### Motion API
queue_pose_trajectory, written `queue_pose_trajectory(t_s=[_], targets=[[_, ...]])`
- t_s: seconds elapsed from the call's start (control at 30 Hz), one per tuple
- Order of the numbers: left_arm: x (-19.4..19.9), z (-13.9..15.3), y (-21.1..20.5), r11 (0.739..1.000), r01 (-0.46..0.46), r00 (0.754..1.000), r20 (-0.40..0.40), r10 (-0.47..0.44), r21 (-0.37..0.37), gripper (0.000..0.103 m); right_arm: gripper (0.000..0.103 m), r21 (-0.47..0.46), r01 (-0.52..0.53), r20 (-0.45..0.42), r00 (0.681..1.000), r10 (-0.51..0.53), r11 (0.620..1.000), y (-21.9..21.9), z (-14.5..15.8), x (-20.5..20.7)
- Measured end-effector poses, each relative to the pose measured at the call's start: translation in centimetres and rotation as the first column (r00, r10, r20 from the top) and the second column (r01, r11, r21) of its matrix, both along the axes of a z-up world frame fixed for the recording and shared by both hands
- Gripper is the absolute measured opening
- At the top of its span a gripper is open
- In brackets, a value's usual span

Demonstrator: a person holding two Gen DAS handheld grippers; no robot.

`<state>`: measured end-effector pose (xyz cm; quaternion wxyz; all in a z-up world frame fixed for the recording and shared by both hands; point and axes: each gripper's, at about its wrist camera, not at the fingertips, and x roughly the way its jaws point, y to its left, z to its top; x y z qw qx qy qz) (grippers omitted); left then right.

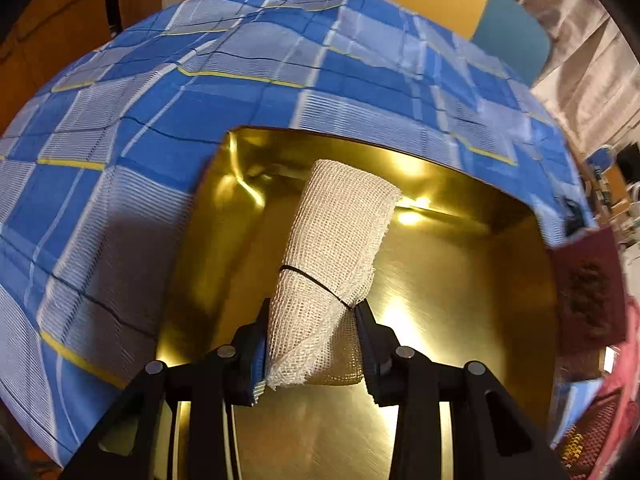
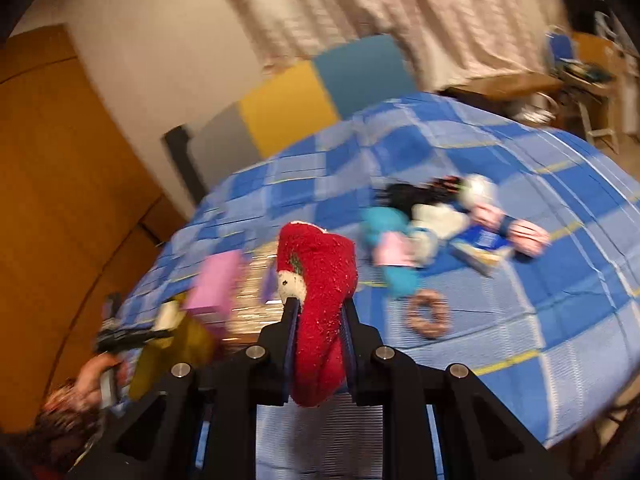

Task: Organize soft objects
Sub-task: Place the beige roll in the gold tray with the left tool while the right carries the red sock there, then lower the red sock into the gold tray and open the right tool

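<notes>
My left gripper (image 1: 312, 312) is shut on a rolled white mesh cloth (image 1: 336, 240) bound with a black band, held over a shiny gold tray (image 1: 460, 300) on the blue checked cloth (image 1: 200, 100). My right gripper (image 2: 318, 304) is shut on a fuzzy red sock (image 2: 320, 280) with a small white figure on it, held above the blue checked cloth (image 2: 520, 300). A pile of soft things (image 2: 432, 220) lies further back on that cloth: black, white, teal and pink pieces. A brown scrunchie ring (image 2: 428, 314) lies in front of the pile.
A dark red card (image 1: 588, 288) and red mesh lie at the tray's right edge. A pink block (image 2: 214, 284) and a shiny tray edge (image 2: 256, 304) sit left of the sock, blurred. A blue booklet (image 2: 482, 240) lies by the pile. Curtains and a wooden cabinet stand behind.
</notes>
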<state>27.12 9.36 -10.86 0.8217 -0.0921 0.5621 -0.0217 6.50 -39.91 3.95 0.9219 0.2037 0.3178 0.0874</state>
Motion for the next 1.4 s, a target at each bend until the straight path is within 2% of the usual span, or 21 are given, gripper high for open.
queue_pose_trajectory(t_s=[0.03,0.13,0.27,0.33,0.37,0.53,0.6,0.77,0.87,0.97,1.13,1.2,1.3,1.4], targets=[[0.3,-0.2,0.3,1.0,-0.026,1.0,-0.004,0.026,0.004,0.037,0.02,0.007,-0.039,0.011,0.999,0.039,0.999,1.6,0.6,0.2],[1.7,-0.1,0.2,0.998,-0.027,0.999,0.019,0.026,0.063,0.039,0.02,0.034,-0.145,0.026,0.989,0.144,0.989,6.0,1.5,1.2],[2.9,-0.4,0.5,0.993,-0.091,0.996,0.001,0.092,0.074,0.045,0.02,0.05,-0.271,0.027,0.962,0.27,0.961,11.8,1.1,2.8],[2.9,-0.2,0.7,0.995,-0.089,0.996,-0.004,0.089,0.054,0.057,0.02,0.067,-0.326,0.007,0.945,0.327,0.943,14.9,0.3,3.9],[2.9,0.0,0.7,0.996,-0.085,0.996,-0.004,0.085,0.04,0.059,0.02,0.077,-0.356,-0.012,0.934,0.358,0.931,16.4,-0.3,4.6],[0.9,2.4,1.9,0.996,-0.08,0.996,0.045,0.082,-0.049,0.061,0.02,0.062,-0.419,-0.093,0.901,0.423,0.906,22.0,-3.3,7.6],[-0.2,3.6,2.6,0.993,-0.088,0.992,0.087,0.095,-0.076,0.061,0.02,0.099,-0.429,-0.133,0.889,0.439,0.898,23.8,-4.8,9.5],[-4.8,6.4,5.2,0.981,-0.142,0.965,0.203,0.167,-0.129,0.061,0.02,0.092,-0.41,-0.213,0.882,0.42,0.907,27.9,-7.8,14.4],[-7.7,6.7,6.5,0.966,-0.179,0.943,0.248,0.223,-0.187,0.061,0.02,0.13,-0.385,-0.277,0.871,0.406,0.914,30.1,-9.9,17.4],[-9.7,6.1,6.9,0.957,-0.189,0.936,0.252,0.243,-0.221,0.061,0.02,0.116,-0.358,-0.32,0.869,0.376,0.926,32.4,-11.8,20.3],[-11.4,5.6,8.3,0.94,-0.22,0.926,0.249,0.285,-0.259,0.061,0.02,0.093,-0.328,-0.361,0.869,0.339,0.94,35.0,-13.0,23.2],[-11.8,5.5,8.9,0.931,-0.242,0.92,0.241,0.31,-0.271,0.061,0.02,0.064,-0.325,-0.351,0.878,0.326,0.944,35.9,-13.0,24.1],[-12.0,5.3,10.1,0.914,-0.277,0.908,0.231,0.35,-0.298,0.061,0.023,0.031,-0.308,-0.34,0.891,0.3,0.951,36.8,-13.2,25.2],[-12.2,5.3,10.7,0.906,-0.292,0.902,0.228,0.368,-0.307,0.061,0.034,0.041,-0.284,-0.358,0.891,0.28,0.958,37.2,-13.9,26.1]])
